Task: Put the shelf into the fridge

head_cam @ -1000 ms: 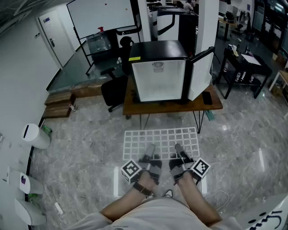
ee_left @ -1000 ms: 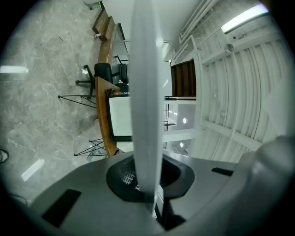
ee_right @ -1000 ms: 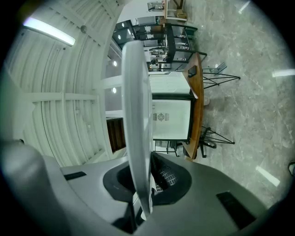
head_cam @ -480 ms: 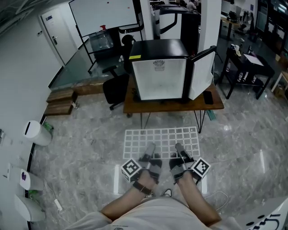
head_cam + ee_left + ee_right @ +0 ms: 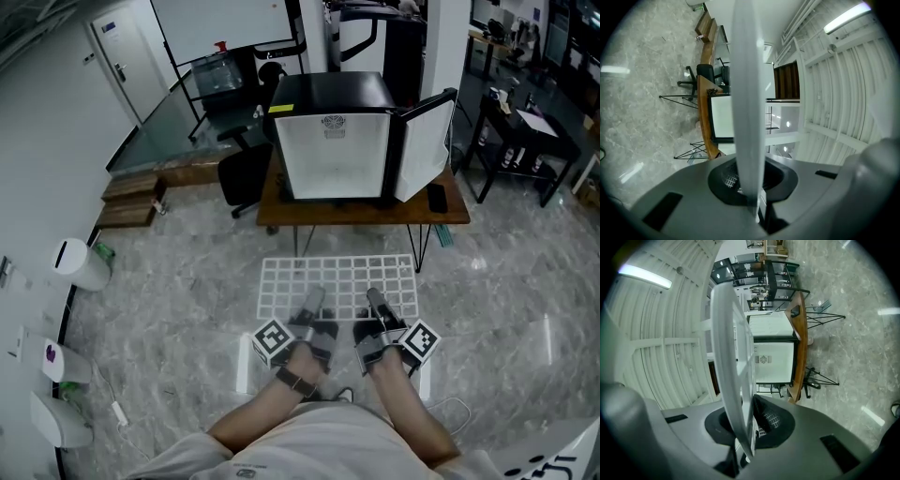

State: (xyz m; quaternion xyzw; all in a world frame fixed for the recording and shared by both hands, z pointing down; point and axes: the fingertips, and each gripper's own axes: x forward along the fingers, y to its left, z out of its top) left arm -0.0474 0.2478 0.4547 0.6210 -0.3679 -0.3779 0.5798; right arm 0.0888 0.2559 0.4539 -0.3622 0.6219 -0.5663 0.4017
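I hold a white wire shelf (image 5: 337, 281) flat in front of me, above the floor. My left gripper (image 5: 311, 304) is shut on its near edge at the left, my right gripper (image 5: 374, 300) shut on the near edge at the right. In the left gripper view the shelf (image 5: 747, 108) runs edge-on up the middle; in the right gripper view the shelf (image 5: 733, 376) does the same. Ahead stands the small black fridge (image 5: 333, 141) on a wooden table (image 5: 366, 214), its door (image 5: 424, 145) swung open to the right and its white inside showing.
A black office chair (image 5: 246, 178) stands left of the table. A dark phone (image 5: 437, 198) lies on the table's right end. Black desks (image 5: 520, 141) stand at the right. White bins (image 5: 80, 264) line the left wall. Marble floor (image 5: 169, 291) lies between me and the table.
The fridge and table have drawn a little nearer and higher in the head view. Both grippers keep their hold on the shelf.
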